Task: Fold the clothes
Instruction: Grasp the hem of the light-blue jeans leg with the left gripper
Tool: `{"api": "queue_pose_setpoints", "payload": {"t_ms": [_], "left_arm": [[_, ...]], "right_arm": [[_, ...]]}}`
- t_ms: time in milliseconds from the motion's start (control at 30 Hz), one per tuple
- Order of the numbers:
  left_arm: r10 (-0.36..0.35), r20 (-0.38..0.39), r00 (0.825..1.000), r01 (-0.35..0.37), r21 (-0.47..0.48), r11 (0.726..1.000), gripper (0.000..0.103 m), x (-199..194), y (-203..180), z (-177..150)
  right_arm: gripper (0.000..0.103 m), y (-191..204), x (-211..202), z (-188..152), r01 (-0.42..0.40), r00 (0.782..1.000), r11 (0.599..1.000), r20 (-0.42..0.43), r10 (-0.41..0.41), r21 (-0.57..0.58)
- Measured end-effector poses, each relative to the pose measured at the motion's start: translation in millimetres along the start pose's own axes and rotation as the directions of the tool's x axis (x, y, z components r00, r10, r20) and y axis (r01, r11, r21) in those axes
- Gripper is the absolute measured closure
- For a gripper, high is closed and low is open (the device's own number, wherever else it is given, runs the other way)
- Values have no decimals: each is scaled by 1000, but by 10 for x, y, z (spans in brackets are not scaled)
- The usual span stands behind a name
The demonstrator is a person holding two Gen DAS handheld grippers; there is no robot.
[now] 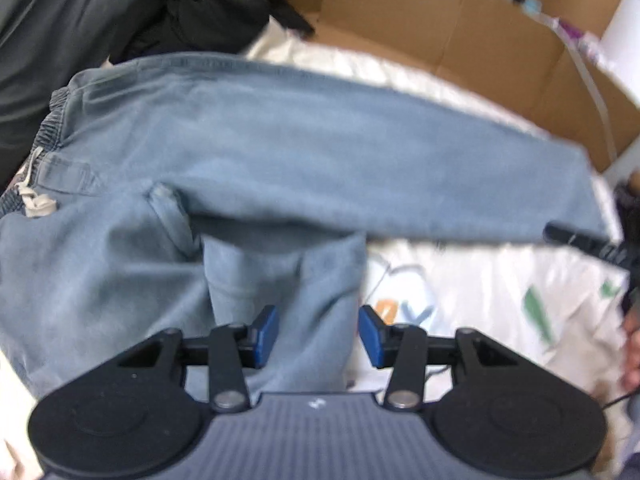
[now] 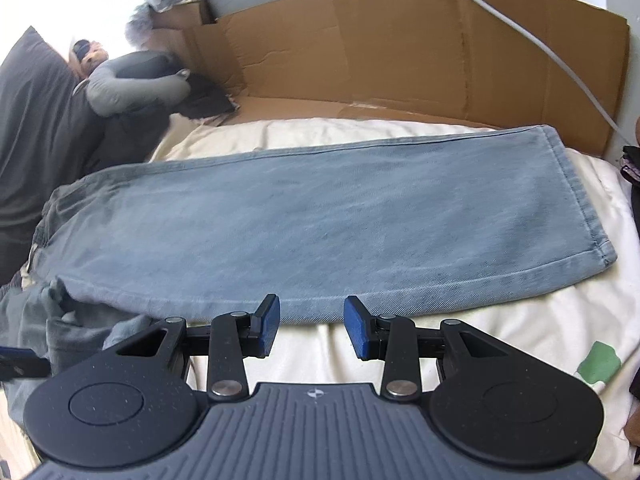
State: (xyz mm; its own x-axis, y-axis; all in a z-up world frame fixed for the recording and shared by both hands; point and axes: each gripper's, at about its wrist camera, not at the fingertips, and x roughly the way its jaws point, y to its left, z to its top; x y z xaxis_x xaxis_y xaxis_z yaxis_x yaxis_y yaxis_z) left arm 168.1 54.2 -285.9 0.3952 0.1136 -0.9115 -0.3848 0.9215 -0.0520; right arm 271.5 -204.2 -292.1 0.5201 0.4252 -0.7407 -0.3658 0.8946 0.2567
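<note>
1. Left wrist view: the light blue jeans (image 1: 256, 152) fill the left and middle of the frame, on a cream bedsheet (image 1: 492, 280). Only this view shows the elastic waistband with its pale drawstring (image 1: 34, 196) at the left edge, and the near leg bunched up toward the left tongs (image 1: 318, 336).
2. The left tongs stand wide, blue pads either side of that bunched leg, gripping nothing.
3. Right wrist view: only here is the far leg sharp, lying flat across the middle, its hem (image 2: 580, 200) at the right with bare sheet beyond.
4. The right tongs (image 2: 312, 328) stand wide and empty, above bare sheet just short of the leg's near edge.
5. A cardboard wall (image 2: 400, 48) closes off the top of both frames, close behind the jeans' far edge; dark clothes (image 2: 44, 128) crowd the upper left.
6. Open sheet lies lower right in both views.
</note>
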Motion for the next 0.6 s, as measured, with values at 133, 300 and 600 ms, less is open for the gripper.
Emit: {"api": "queue_pose_setpoints", "payload": {"t_ms": [133, 300, 600], "left_arm": [[38, -3, 999, -39, -36, 999, 56, 154, -67, -82], [63, -40, 997, -65, -35, 997, 50, 304, -172, -254], [101, -84, 991, -101, 6, 995, 79, 511, -148, -331]], "right_arm": [[61, -12, 11, -94, -5, 1000, 1000, -29, 5, 10], [61, 4, 37, -172, -19, 998, 1000, -53, 19, 9], [61, 130, 66, -183, -66, 996, 998, -56, 67, 15]]}}
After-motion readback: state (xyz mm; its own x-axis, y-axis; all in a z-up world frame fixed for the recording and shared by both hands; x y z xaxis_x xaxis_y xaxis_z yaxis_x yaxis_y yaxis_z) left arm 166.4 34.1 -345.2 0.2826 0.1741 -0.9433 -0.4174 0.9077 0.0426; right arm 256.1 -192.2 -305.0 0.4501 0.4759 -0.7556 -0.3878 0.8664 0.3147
